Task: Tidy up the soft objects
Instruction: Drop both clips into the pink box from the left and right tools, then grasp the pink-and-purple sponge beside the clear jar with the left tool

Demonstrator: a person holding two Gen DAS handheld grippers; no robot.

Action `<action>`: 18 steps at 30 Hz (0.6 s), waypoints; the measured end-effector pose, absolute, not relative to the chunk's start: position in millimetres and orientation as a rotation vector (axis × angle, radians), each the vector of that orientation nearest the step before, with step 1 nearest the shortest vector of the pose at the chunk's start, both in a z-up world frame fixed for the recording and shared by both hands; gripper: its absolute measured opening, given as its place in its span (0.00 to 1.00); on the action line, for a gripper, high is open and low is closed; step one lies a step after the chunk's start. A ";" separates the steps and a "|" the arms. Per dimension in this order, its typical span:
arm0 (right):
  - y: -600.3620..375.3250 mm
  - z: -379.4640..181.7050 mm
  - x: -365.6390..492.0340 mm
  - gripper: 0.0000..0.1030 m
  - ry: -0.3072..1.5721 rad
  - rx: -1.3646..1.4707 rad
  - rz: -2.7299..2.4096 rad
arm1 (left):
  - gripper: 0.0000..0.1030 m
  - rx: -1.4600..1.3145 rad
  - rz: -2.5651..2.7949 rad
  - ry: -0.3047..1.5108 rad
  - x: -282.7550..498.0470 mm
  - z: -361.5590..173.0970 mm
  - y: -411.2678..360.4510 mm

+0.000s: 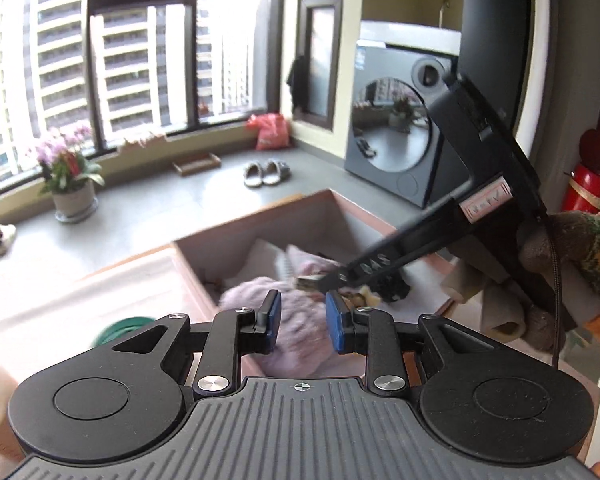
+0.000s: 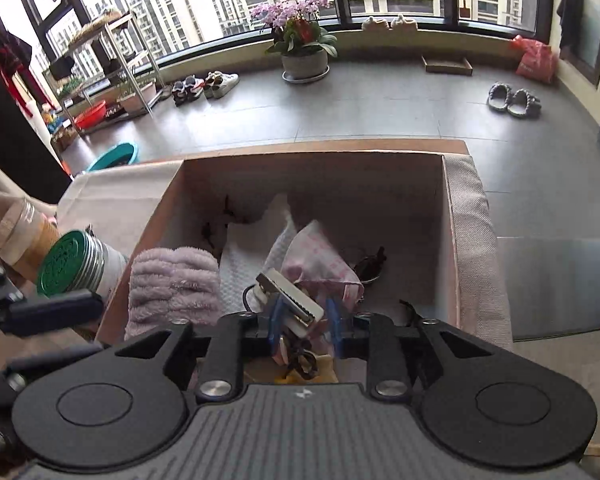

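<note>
Cardboard box [image 2: 448, 216] full of soft stuff, both tools over it

Right tool [image 2: 304, 320] sits apart around a white clip [image 2: 290, 300]; left tool [image 1: 302, 318] apart, empty, lilac towel [image 1: 296, 332] just beyond.

Box [image 2: 452, 216] far half open; near half packed w/ towel [image 2: 172, 284], cloths; green-lid jar [image 2: 70, 262] blocks left.

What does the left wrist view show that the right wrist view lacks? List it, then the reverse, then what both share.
Only the left wrist view: the washing machine and a red fire extinguisher. Only the right wrist view: the metal rack, sneakers and green-lidded jar. Both: the cardboard box, lilac towel, potted orchid, grey slippers and red bag.
</note>
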State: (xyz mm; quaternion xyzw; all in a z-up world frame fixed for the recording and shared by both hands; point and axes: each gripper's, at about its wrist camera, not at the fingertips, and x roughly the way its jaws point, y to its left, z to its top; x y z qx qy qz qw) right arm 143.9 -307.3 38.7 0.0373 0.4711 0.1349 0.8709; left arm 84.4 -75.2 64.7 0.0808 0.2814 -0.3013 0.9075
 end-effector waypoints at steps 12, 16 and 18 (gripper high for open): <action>-265.4 112.0 117.9 0.66 0.854 -0.070 0.299 | 0.28 0.144 -0.109 0.484 66.3 92.5 121.4; -227.3 126.9 116.9 0.67 0.822 -0.094 0.368 | 0.28 0.202 -0.031 0.531 86.4 76.2 150.1; -205.6 130.7 116.2 0.67 0.815 -0.118 0.415 | 0.28 0.194 -0.016 0.567 97.2 71.2 154.3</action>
